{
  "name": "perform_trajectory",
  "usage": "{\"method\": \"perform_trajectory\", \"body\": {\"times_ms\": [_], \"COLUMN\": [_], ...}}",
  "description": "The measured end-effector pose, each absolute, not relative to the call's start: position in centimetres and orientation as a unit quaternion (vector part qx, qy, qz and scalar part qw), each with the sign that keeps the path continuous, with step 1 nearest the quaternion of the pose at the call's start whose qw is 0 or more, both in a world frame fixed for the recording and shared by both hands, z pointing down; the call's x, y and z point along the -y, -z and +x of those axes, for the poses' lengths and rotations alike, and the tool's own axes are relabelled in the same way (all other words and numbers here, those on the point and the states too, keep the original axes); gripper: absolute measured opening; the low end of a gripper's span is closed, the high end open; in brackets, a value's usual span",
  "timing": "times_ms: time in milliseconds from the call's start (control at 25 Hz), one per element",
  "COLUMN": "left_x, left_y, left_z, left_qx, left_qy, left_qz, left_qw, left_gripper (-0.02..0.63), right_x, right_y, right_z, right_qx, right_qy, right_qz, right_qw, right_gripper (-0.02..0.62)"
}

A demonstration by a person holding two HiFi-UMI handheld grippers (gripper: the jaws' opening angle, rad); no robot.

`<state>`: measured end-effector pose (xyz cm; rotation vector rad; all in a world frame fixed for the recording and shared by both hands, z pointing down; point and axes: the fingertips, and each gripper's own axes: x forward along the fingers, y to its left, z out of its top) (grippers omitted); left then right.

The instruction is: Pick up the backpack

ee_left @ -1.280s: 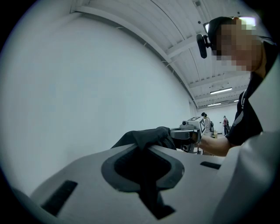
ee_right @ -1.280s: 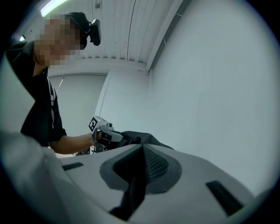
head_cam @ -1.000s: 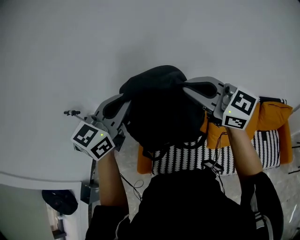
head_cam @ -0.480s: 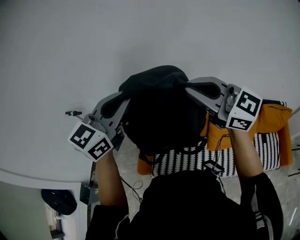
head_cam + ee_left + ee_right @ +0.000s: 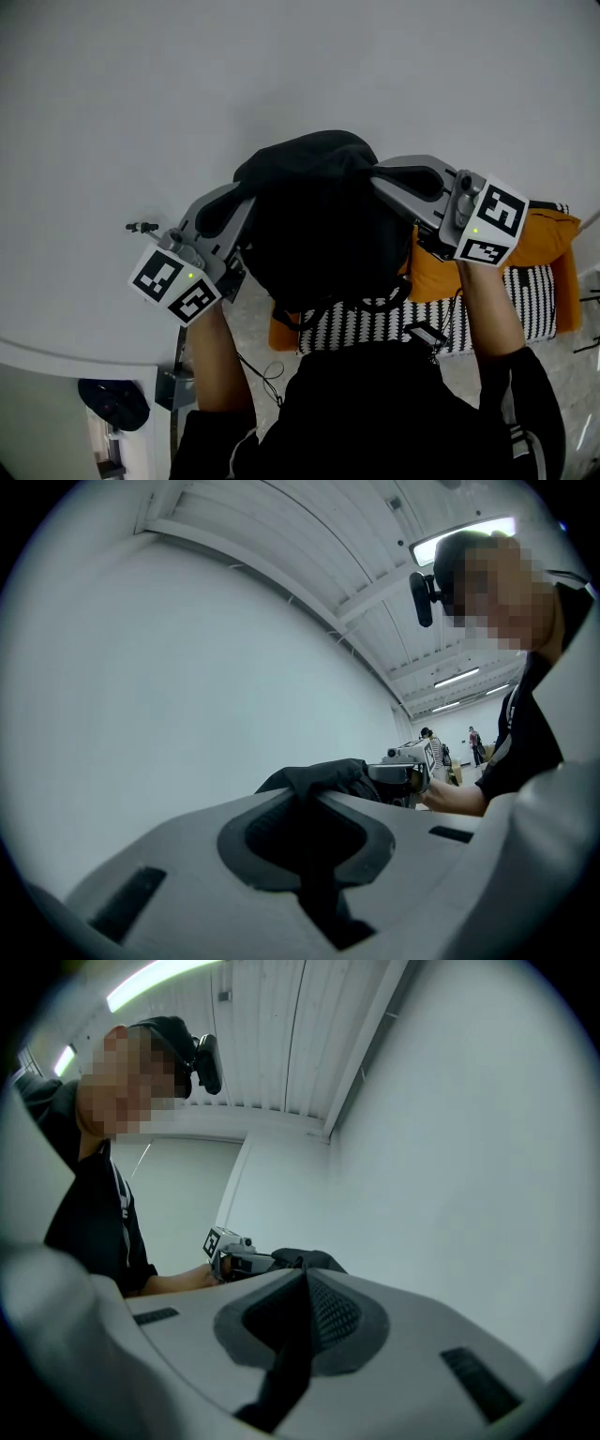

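Observation:
The black backpack [image 5: 323, 225] hangs in the air between my two grippers, over the near edge of the white table [image 5: 141, 94]. At its left side my left gripper [image 5: 246, 202] is shut on black backpack fabric [image 5: 319, 778], which fills the gap between the grey jaws in the left gripper view. On the right, my right gripper [image 5: 380, 178] is shut on a black mesh strap [image 5: 302, 1335] of the backpack. Each gripper view shows the other gripper beyond the bag: the right gripper [image 5: 405, 773] and the left gripper [image 5: 230, 1252].
A small dark object [image 5: 142, 226] lies on the table left of the left gripper. Below the bag sit an orange cushion [image 5: 544, 234] and black-and-white striped fabric [image 5: 375, 323]. A black item [image 5: 117, 403] and cables lie on the floor under the table's edge.
Both grippers have risen slightly with the backpack held between them; the marker cubes sit a little further apart in the head view. Both grips are unchanged.

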<state>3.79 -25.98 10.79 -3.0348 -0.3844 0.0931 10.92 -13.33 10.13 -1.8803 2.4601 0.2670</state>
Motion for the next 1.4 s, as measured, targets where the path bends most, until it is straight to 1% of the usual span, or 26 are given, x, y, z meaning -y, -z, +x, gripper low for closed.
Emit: {"method": "perform_trajectory", "body": {"times_ms": [1400], "left_x": [23.5], "left_y": [-9.9], "left_z": [4.4], "left_qx": [0.155], "left_qy": [-0.035], "left_qz": [-0.986], "left_qw": [0.046], "left_gripper": [0.040], "right_x": [10.8], "right_y": [-9.1], "right_z": [11.6], "right_qx": [-0.773], "right_qy": [-0.106], "right_qz": [-0.625], "right_qw": [0.035], "right_gripper": [0.034]}}
